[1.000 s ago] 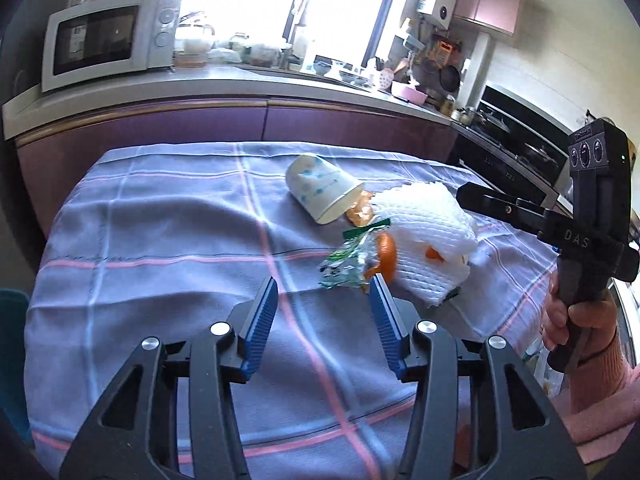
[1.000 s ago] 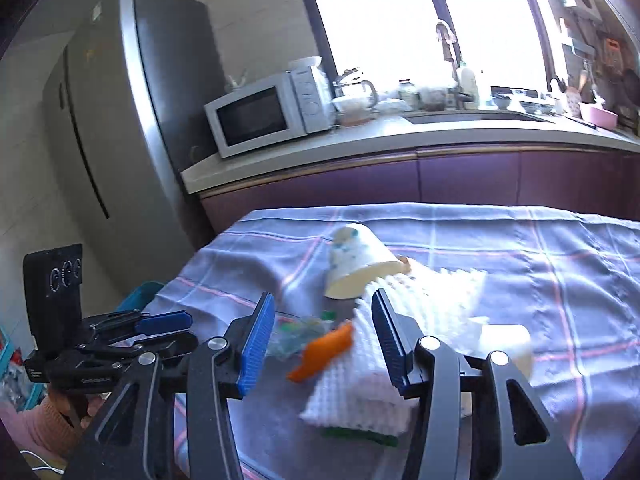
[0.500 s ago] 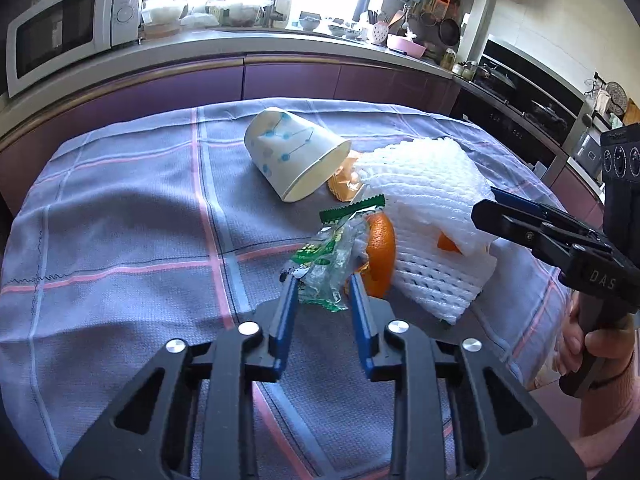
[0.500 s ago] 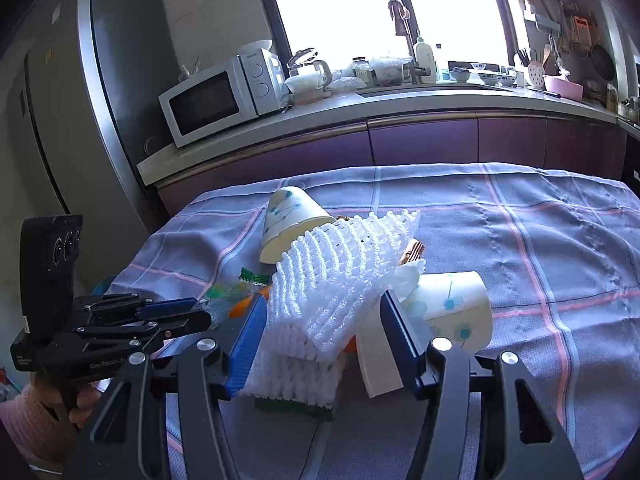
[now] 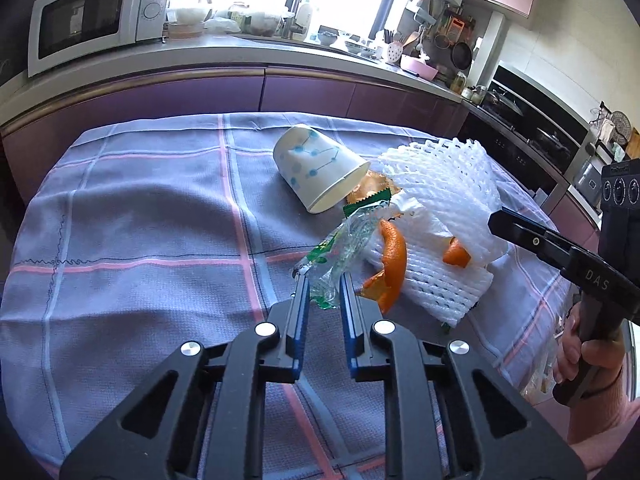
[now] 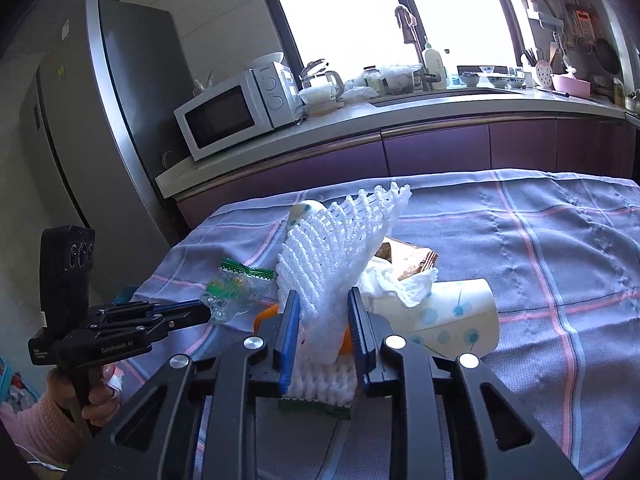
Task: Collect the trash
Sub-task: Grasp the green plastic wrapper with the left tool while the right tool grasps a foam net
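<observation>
Trash lies in a pile on the purple checked tablecloth (image 5: pixel 140 220). My left gripper (image 5: pixel 324 280) is shut on a clear and green plastic wrapper (image 5: pixel 344 248), which also shows in the right wrist view (image 6: pixel 232 292). My right gripper (image 6: pixel 322 300) is shut on a white foam fruit net (image 6: pixel 340 248), lifting its fanned top. The net (image 5: pixel 440 200) lies beside orange peel (image 5: pixel 394 256). A paper cup (image 5: pixel 320 172) lies on its side behind the wrapper. A second paper cup (image 6: pixel 452 320) with crumpled tissue (image 6: pixel 396 280) lies right of the net.
A brown snack wrapper (image 6: pixel 408 258) lies behind the tissue. A green strip (image 6: pixel 316 404) lies under the net. Behind the table run purple cabinets, a counter with a microwave (image 6: pixel 236 112) and a grey fridge (image 6: pixel 100 128). An oven (image 5: pixel 532 128) stands at the right.
My left gripper moved forward to the wrapper and shut on it. My right gripper moved onto the foam net and shut on it, and the net's top now stands up.
</observation>
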